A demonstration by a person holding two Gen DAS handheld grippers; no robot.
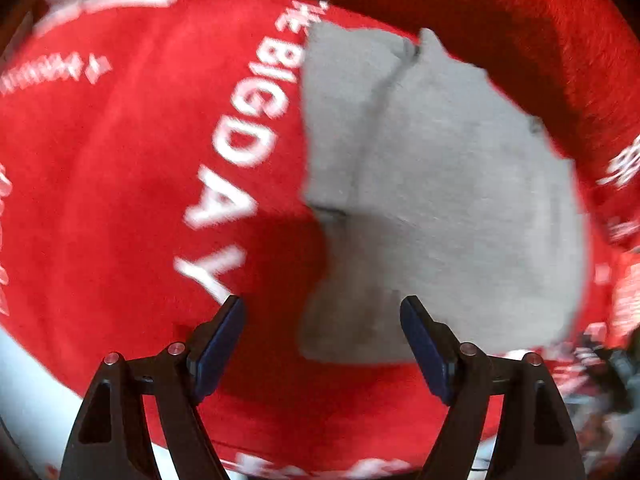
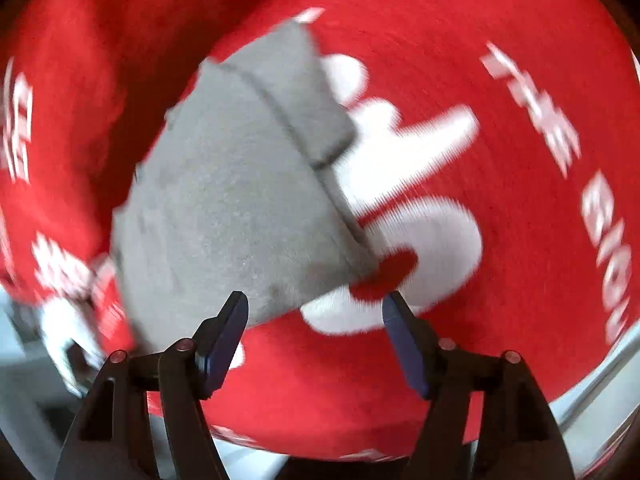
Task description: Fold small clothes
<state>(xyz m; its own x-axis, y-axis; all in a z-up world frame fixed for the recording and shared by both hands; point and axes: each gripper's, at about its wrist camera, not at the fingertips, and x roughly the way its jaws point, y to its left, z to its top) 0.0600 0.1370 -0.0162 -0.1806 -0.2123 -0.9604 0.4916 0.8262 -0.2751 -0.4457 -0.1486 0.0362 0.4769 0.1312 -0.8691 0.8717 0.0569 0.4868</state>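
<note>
Both grippers, left (image 1: 322, 308) and right (image 2: 316, 304), hang wide open and empty over the grey folded garment (image 1: 432, 208), lying on a red blanket (image 1: 100, 200) with white lettering.

Each wrist camera looks steeply down, close above a red cloth (image 1: 120, 200); both views share the grey garment (image 1: 440, 200) lying on it.
</note>
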